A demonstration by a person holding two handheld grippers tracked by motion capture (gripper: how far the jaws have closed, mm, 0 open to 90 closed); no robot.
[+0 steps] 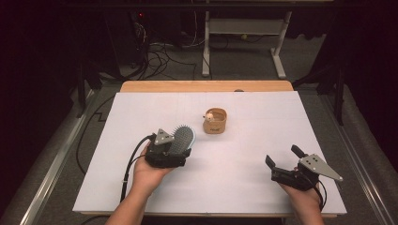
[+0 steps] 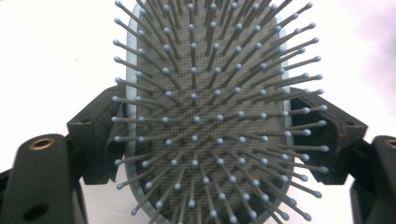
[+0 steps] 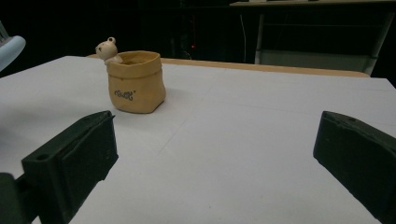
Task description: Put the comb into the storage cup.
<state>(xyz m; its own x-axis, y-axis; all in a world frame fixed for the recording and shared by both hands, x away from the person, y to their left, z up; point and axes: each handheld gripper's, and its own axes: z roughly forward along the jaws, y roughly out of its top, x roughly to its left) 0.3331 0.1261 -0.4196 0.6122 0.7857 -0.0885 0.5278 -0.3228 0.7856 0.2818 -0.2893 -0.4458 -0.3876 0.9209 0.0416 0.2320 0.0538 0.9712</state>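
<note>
the white table (image 1: 234, 154) carries everything. near its left edge the left gripper (image 1: 174, 149) clamps the hairbrush (image 1: 182, 138) by its head, bristles up. the right gripper (image 1: 281, 161) hovers by the front right corner, jaws wide apart and empty. mid-table sits the small tan pot (image 1: 215, 121).

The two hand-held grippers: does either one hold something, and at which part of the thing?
The left hand-held gripper holds the hairbrush by the two long sides of its head, bristles facing the camera. The right hand-held gripper is open and holds nothing.
</note>
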